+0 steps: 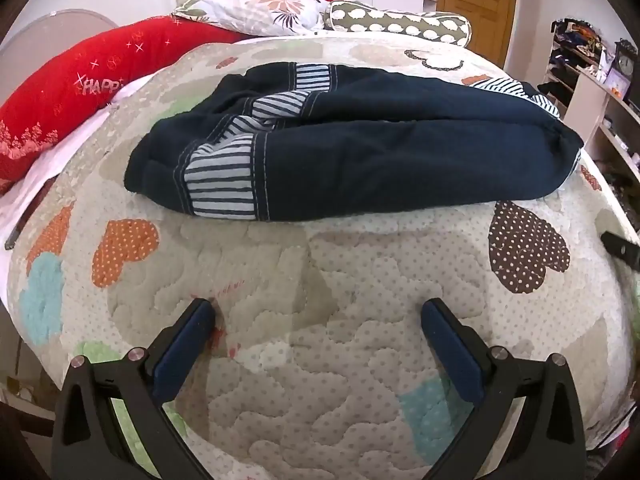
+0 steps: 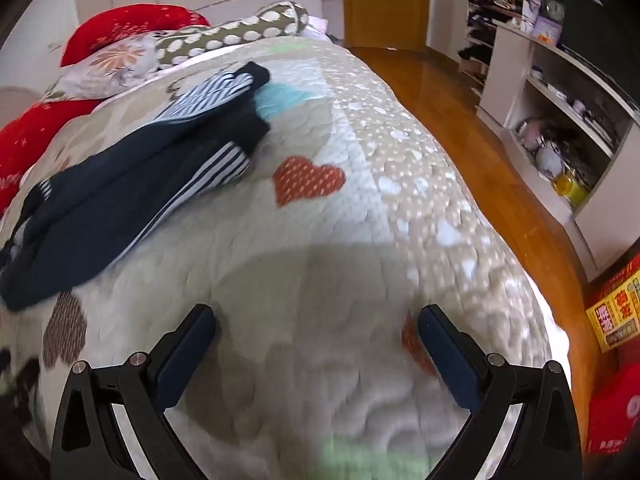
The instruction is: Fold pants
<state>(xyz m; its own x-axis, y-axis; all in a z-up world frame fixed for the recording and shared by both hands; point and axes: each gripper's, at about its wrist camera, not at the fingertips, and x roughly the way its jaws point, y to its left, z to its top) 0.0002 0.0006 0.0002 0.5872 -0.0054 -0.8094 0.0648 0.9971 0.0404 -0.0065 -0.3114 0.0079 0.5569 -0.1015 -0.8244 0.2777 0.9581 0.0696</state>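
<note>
Dark navy pants (image 1: 360, 152) with blue-and-white striped cuffs lie folded lengthwise across the quilted bed cover (image 1: 304, 360), cuffs to the left, waist to the right. My left gripper (image 1: 318, 312) hangs open over bare quilt, well short of the pants, nothing between its blue pads. In the right wrist view the same pants (image 2: 120, 196) stretch to the upper left with striped lining showing. My right gripper (image 2: 316, 318) is open too, over bare quilt to the right of the pants and apart from them. A black tip of the other gripper (image 1: 622, 246) shows at the right edge.
Red pillows (image 1: 72, 92), a floral pillow (image 1: 260, 10) and a spotted bolster (image 1: 400, 22) lie at the head of the bed. The bed's right edge drops to a wooden floor (image 2: 460, 92). White shelves (image 2: 560, 120) and a red-yellow box (image 2: 616, 308) stand beyond.
</note>
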